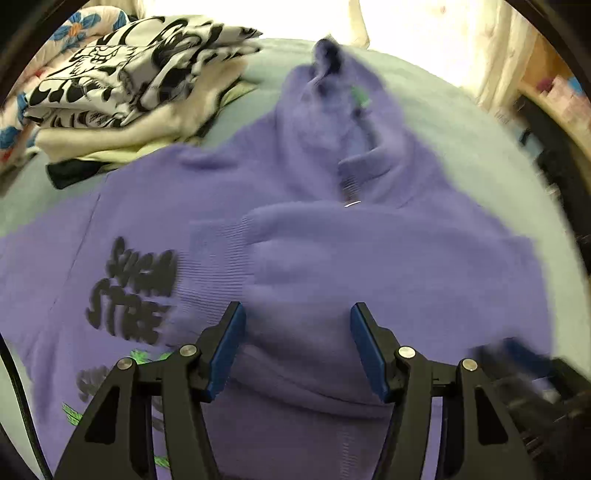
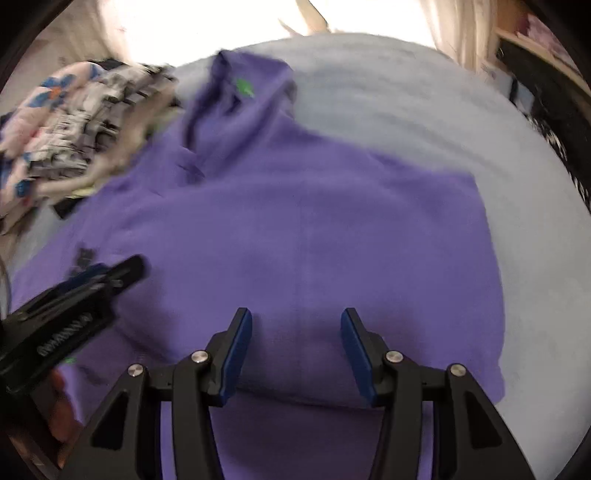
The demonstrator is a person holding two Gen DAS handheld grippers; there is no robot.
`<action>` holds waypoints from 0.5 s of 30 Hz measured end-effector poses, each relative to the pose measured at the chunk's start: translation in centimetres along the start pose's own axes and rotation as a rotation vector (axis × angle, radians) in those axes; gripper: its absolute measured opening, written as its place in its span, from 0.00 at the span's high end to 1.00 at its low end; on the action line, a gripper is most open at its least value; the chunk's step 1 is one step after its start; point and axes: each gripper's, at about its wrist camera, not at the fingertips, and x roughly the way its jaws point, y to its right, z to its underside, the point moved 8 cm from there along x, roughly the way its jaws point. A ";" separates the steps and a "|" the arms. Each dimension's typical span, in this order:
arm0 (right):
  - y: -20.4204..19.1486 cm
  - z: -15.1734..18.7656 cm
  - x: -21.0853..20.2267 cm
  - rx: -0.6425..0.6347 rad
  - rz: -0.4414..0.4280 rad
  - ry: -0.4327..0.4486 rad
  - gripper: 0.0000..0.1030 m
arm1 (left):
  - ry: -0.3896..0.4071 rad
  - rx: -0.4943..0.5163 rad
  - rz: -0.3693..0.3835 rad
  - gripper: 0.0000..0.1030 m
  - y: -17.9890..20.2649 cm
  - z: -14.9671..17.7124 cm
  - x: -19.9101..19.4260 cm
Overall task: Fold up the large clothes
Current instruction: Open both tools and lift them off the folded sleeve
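Observation:
A large purple hoodie [image 1: 295, 229] with black lettering [image 1: 133, 288] lies partly folded on a pale blue bed [image 1: 461, 155]; its hood points away. It also shows in the right wrist view [image 2: 303, 229]. My left gripper [image 1: 297, 314] is open and empty just above the folded sleeve and cuff. My right gripper [image 2: 295, 317] is open and empty above the hoodie's near part. The left gripper also shows at the left of the right wrist view [image 2: 88, 280], and the right gripper at the lower right of the left wrist view [image 1: 517, 354], blurred.
A stack of folded clothes [image 1: 122, 92], topped by a black-and-white print, sits at the back left of the bed, also in the right wrist view [image 2: 92, 122]. A floral quilt [image 1: 70, 33] lies behind it. Bright curtains [image 1: 498, 48] and shelves [image 2: 535, 48] stand at the right.

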 end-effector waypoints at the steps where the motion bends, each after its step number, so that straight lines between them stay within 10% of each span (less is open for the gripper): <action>1: 0.9 -0.1 -0.1 0.014 -0.039 0.010 0.54 | 0.004 0.005 -0.015 0.43 -0.8 0.0 0.3; 4: 5.5 0.0 -1.2 0.074 0.070 0.028 0.55 | 0.029 -0.010 -0.012 0.37 -3.5 -0.3 0.3; 5: 7.1 0.2 -1.9 0.092 0.056 0.054 0.56 | 0.023 -0.022 -0.011 0.22 -4.4 -0.2 0.3; 15: 10.1 2.5 -2.3 0.213 0.103 0.023 0.51 | 0.019 -0.045 0.027 0.22 -4.8 0.3 -0.2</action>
